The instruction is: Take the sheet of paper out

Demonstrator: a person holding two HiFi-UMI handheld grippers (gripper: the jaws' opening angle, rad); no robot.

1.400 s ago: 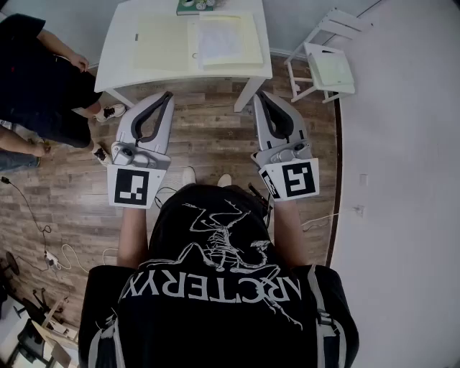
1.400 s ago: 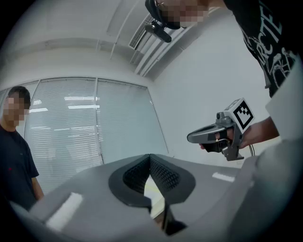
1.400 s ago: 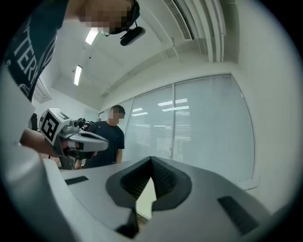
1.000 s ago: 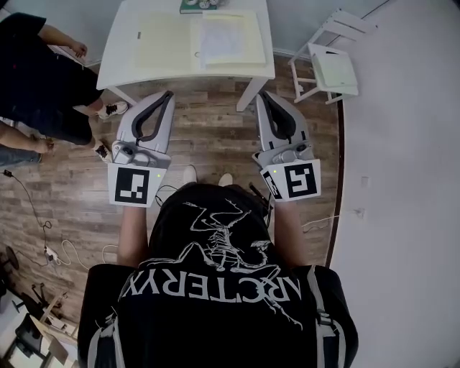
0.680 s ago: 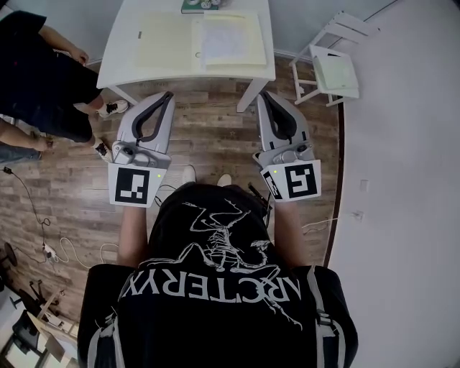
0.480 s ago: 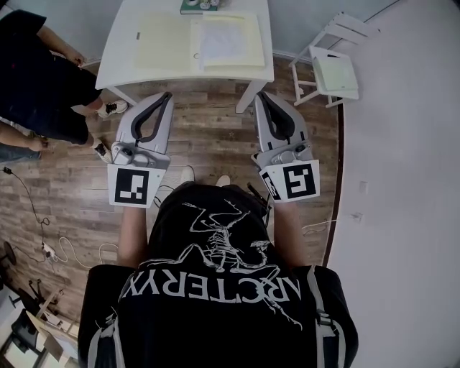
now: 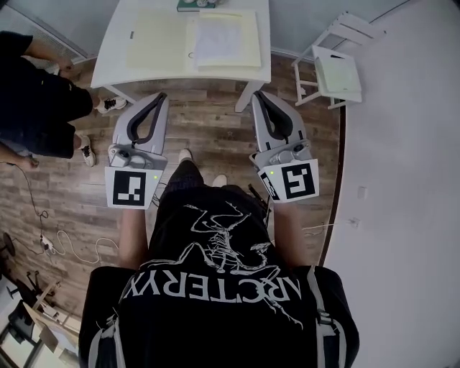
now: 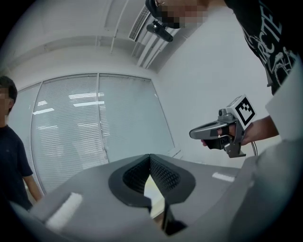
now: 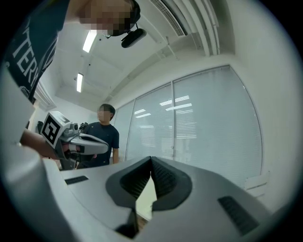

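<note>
Head view puts the sheet of paper (image 7: 218,37) at the far end of the white table (image 7: 115,61). It lies flat on a pale yellow folder (image 7: 252,43) (whether it sits on top or under a clear cover, we cannot tell). Just beside it on the left lies a second pale yellow folder (image 7: 153,39), and a green book (image 7: 190,6) sits at the table's far edge. We hold both grippers short of the table, over the wooden floor (image 7: 208,133). The left gripper (image 7: 159,97) and the right gripper (image 7: 257,95) each have their jaws closed tip to tip with nothing between them, as both gripper views show. A white chair (image 7: 336,72) stands right of the table. A person in dark clothes (image 7: 36,108) stands to its left.
</note>
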